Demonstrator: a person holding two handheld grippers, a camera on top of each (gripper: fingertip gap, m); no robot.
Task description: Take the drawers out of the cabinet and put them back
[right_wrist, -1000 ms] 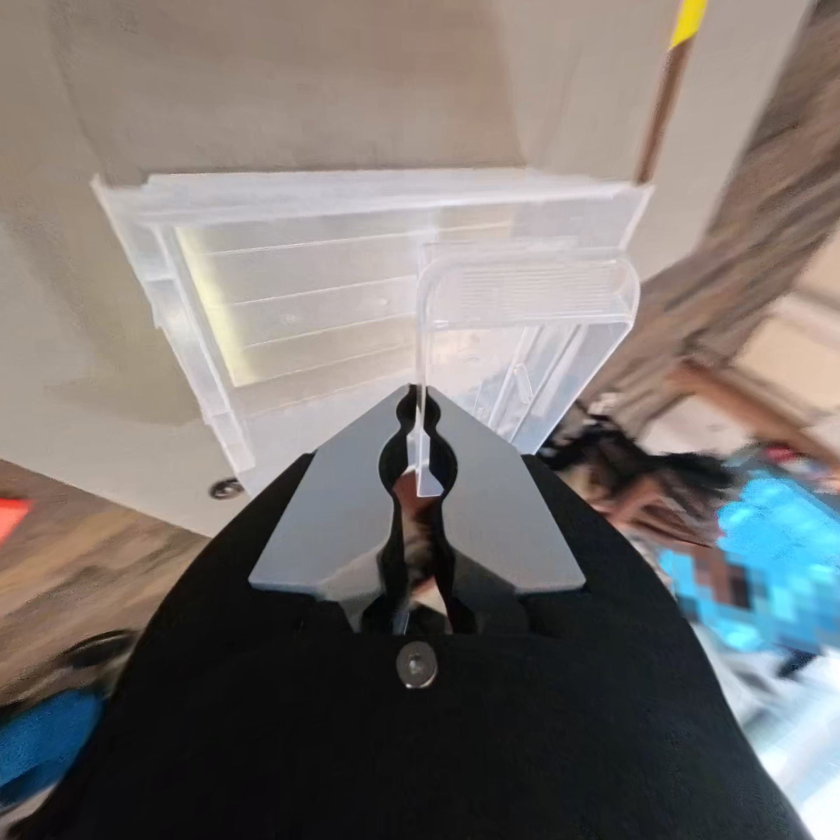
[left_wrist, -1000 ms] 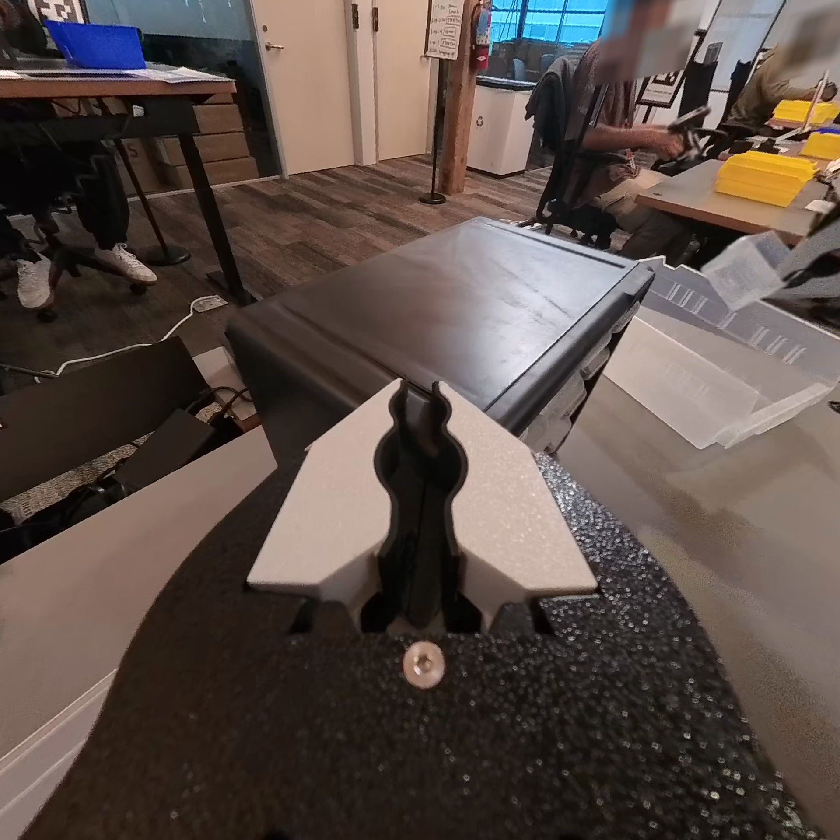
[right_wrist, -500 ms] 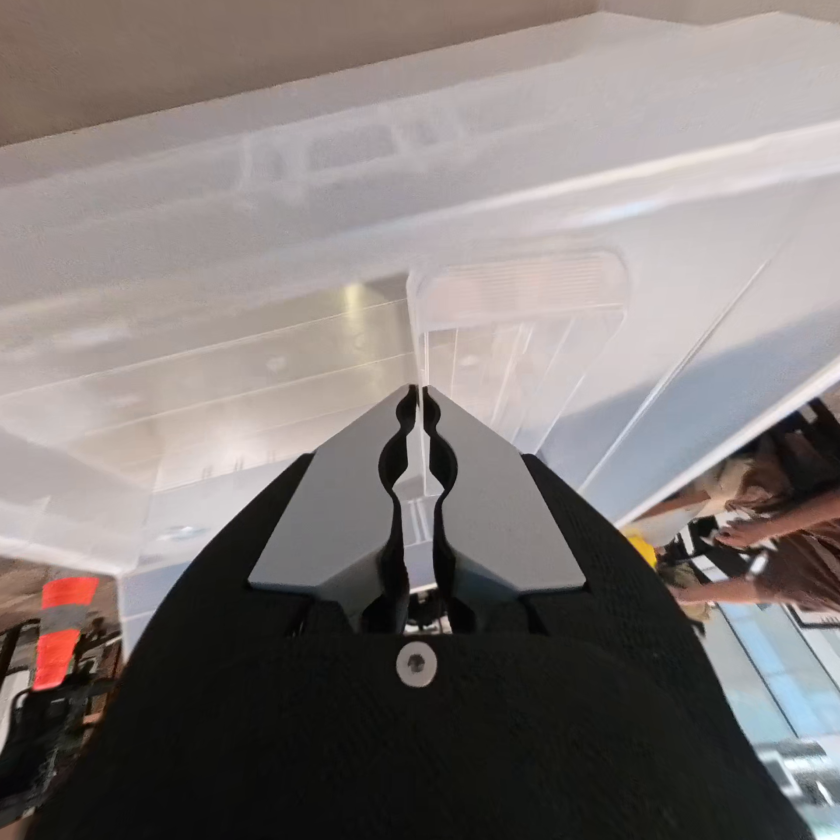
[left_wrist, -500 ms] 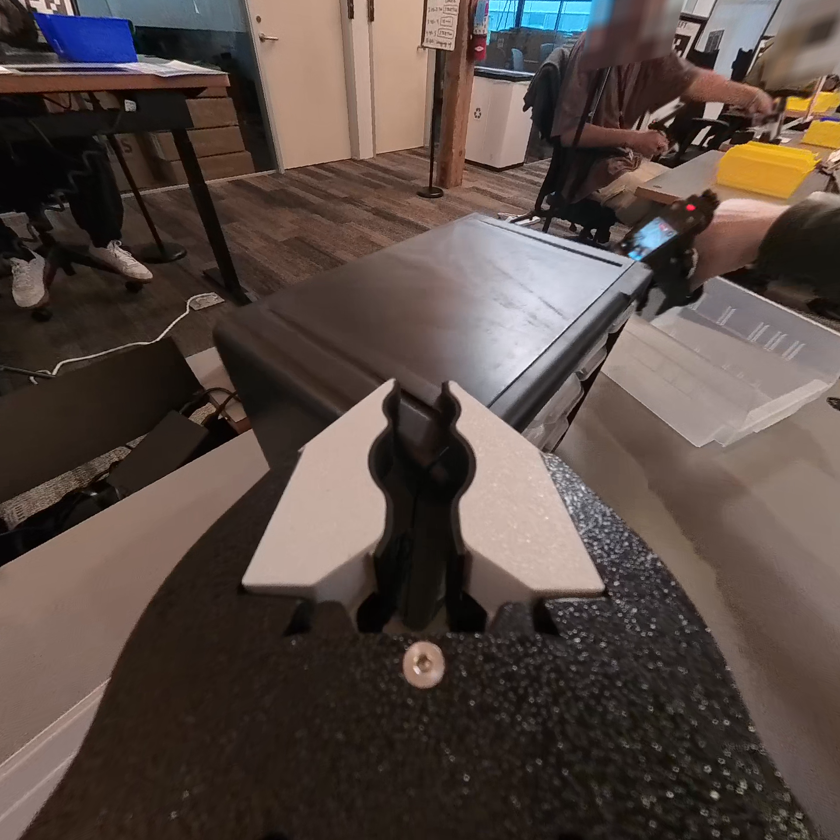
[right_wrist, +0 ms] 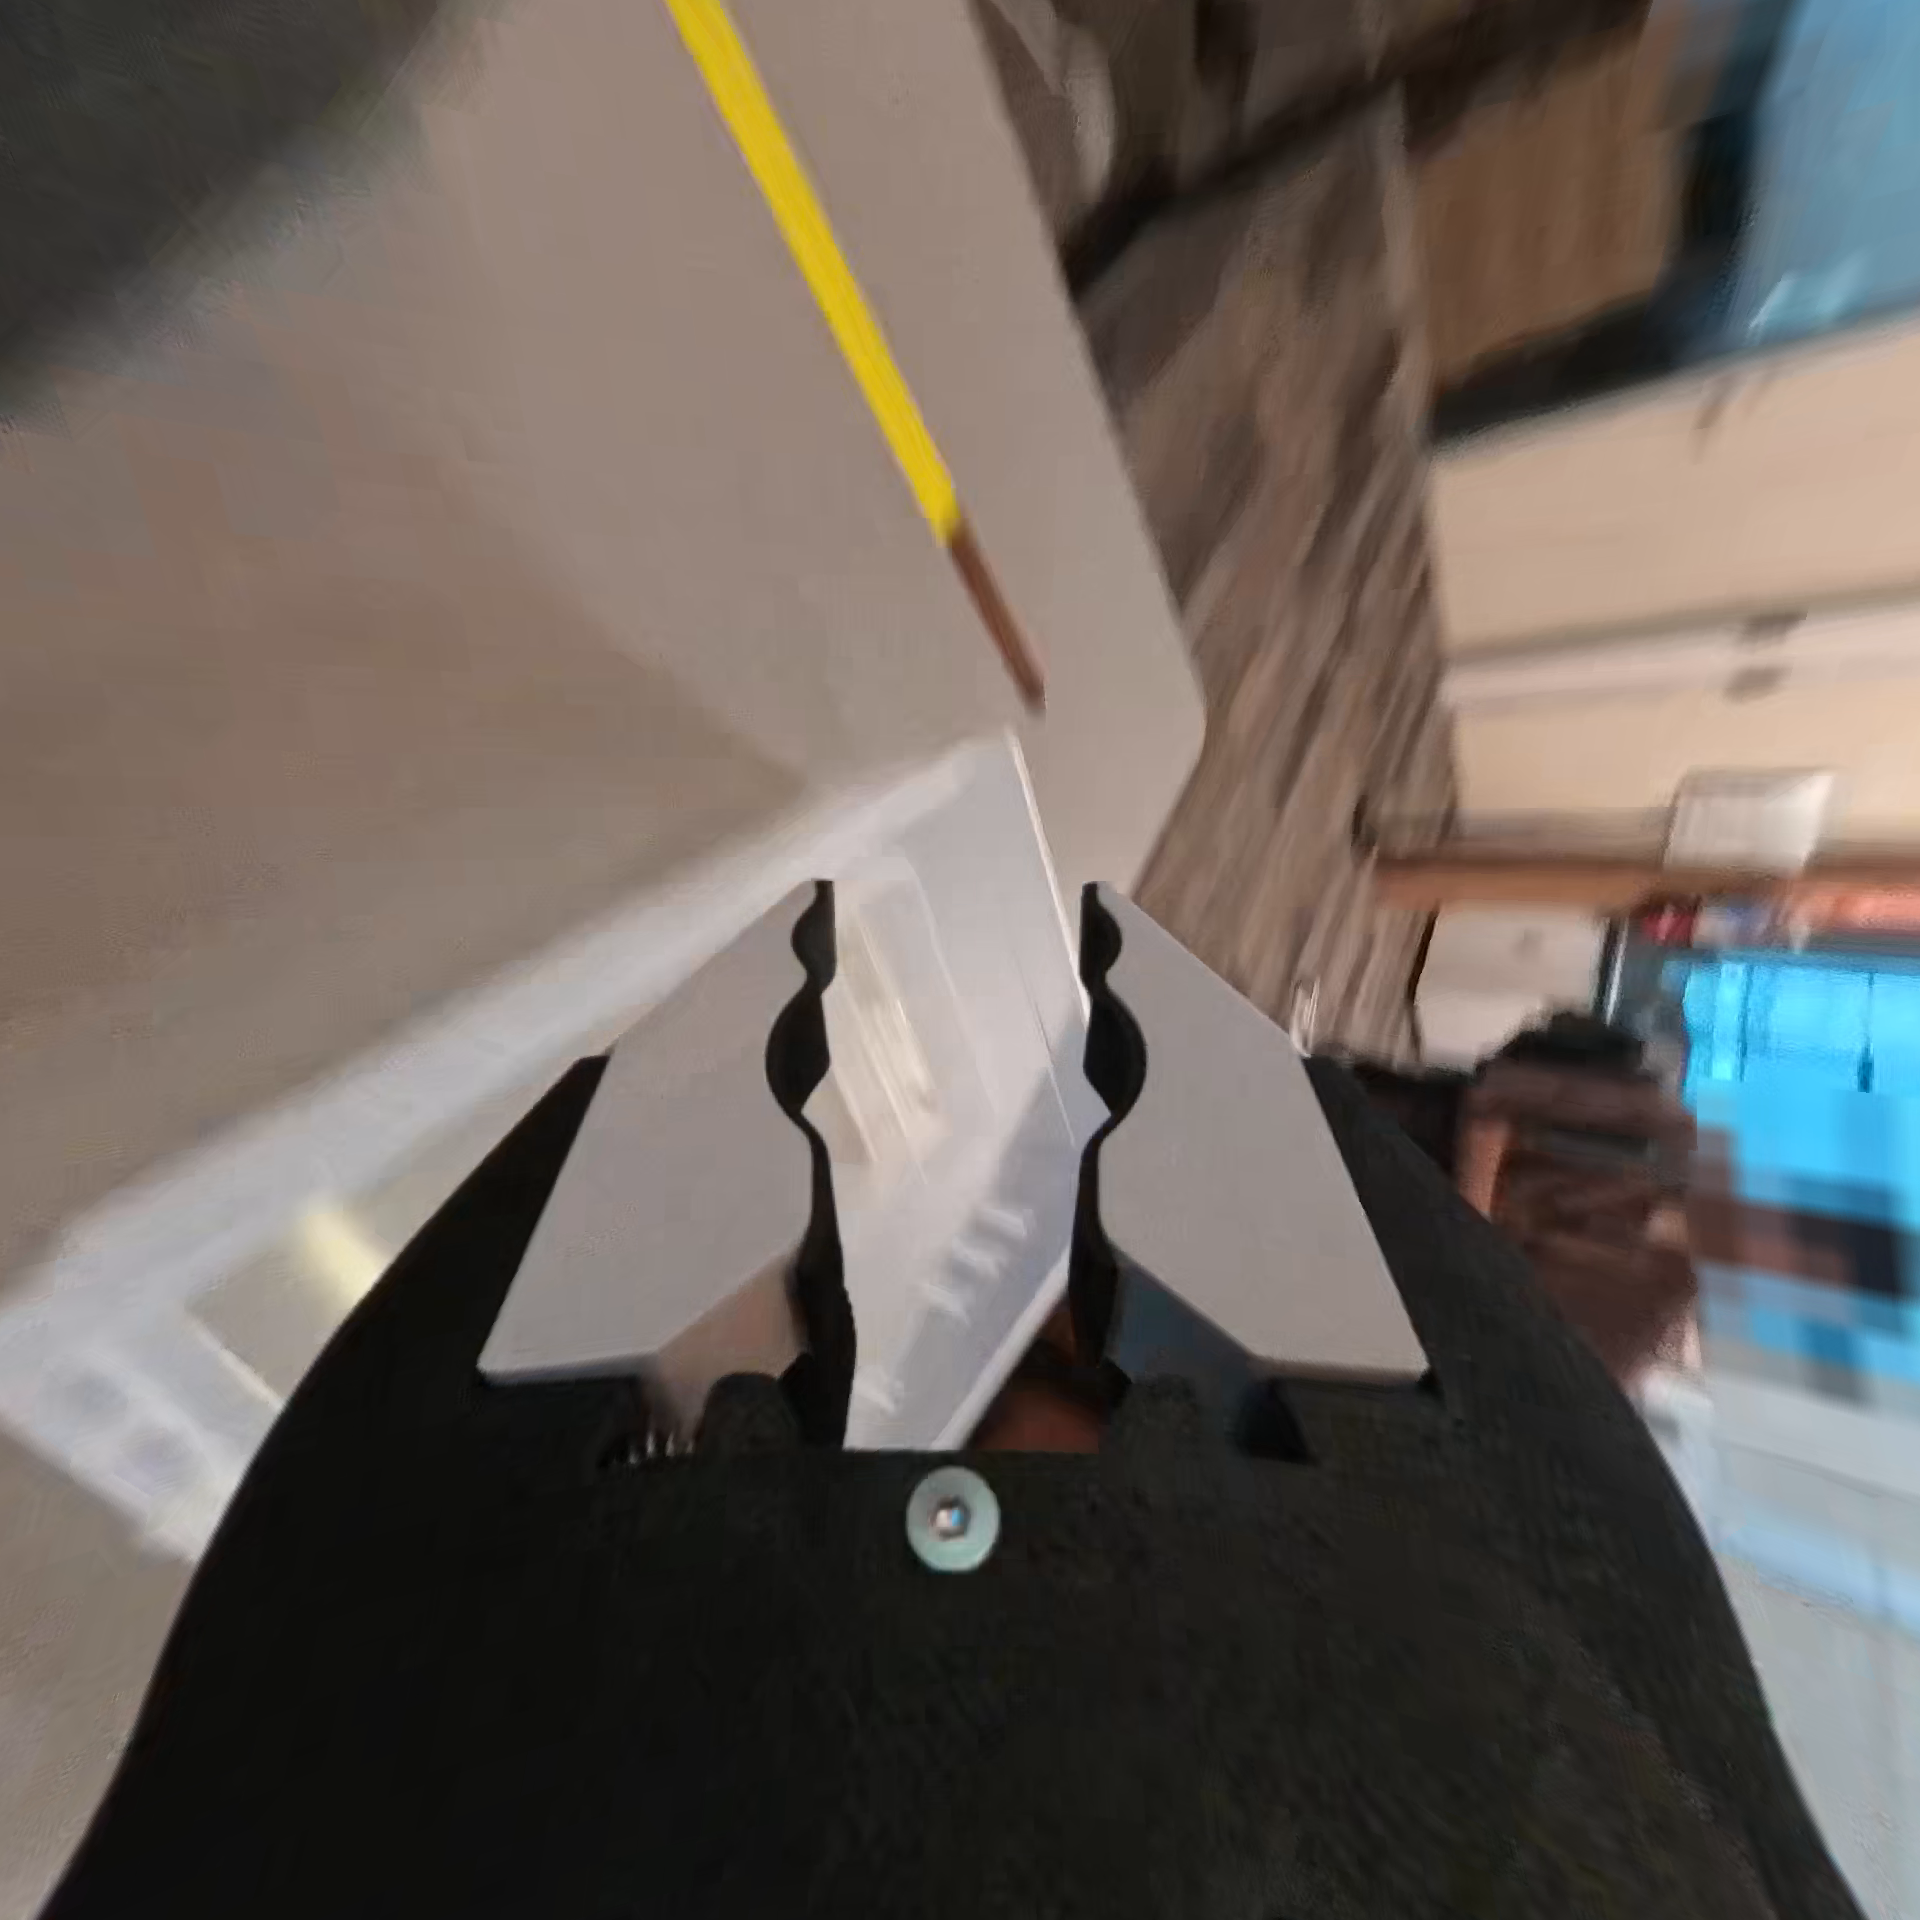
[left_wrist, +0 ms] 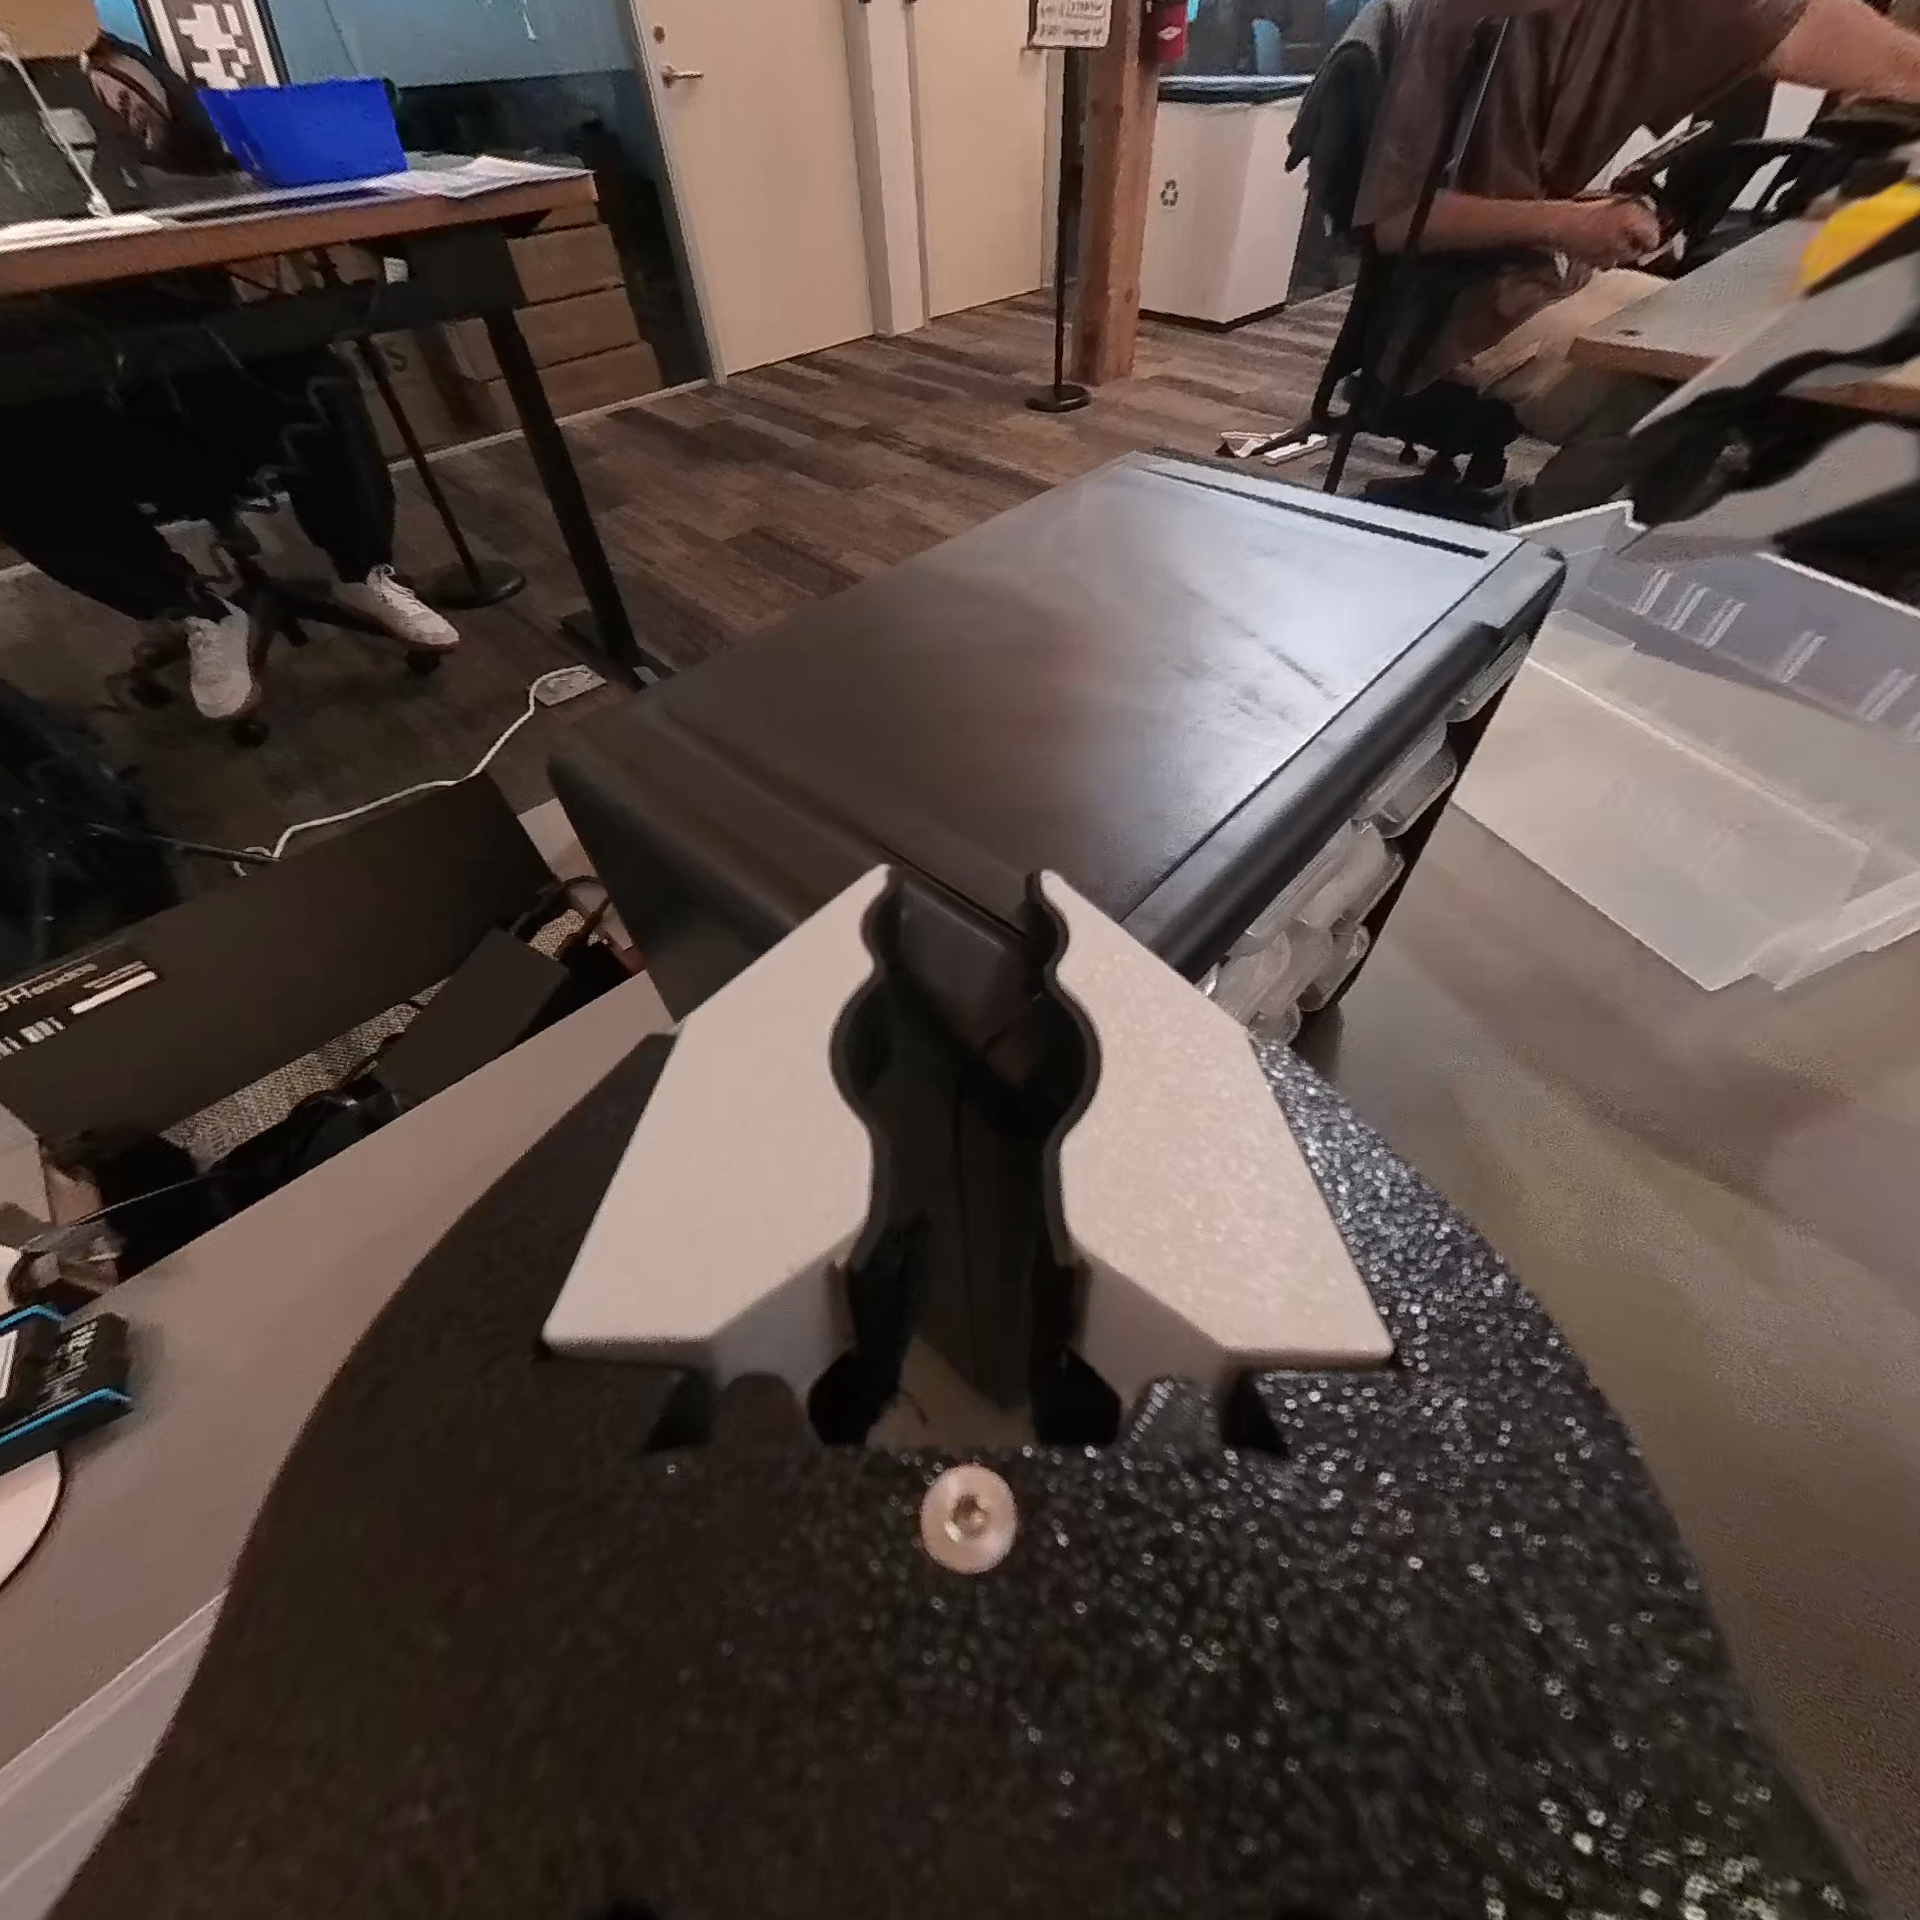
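Drawers of clear plastic are seen in two places: one drawer (left_wrist: 1704, 831) lies on the table (left_wrist: 1558, 1195) right of the black cabinet (left_wrist: 1091, 717), its edge blurred between the spread fingers of the right tool (right_wrist: 956, 894). The left tool (left_wrist: 964, 894) is parted around the cabinet's near top corner.
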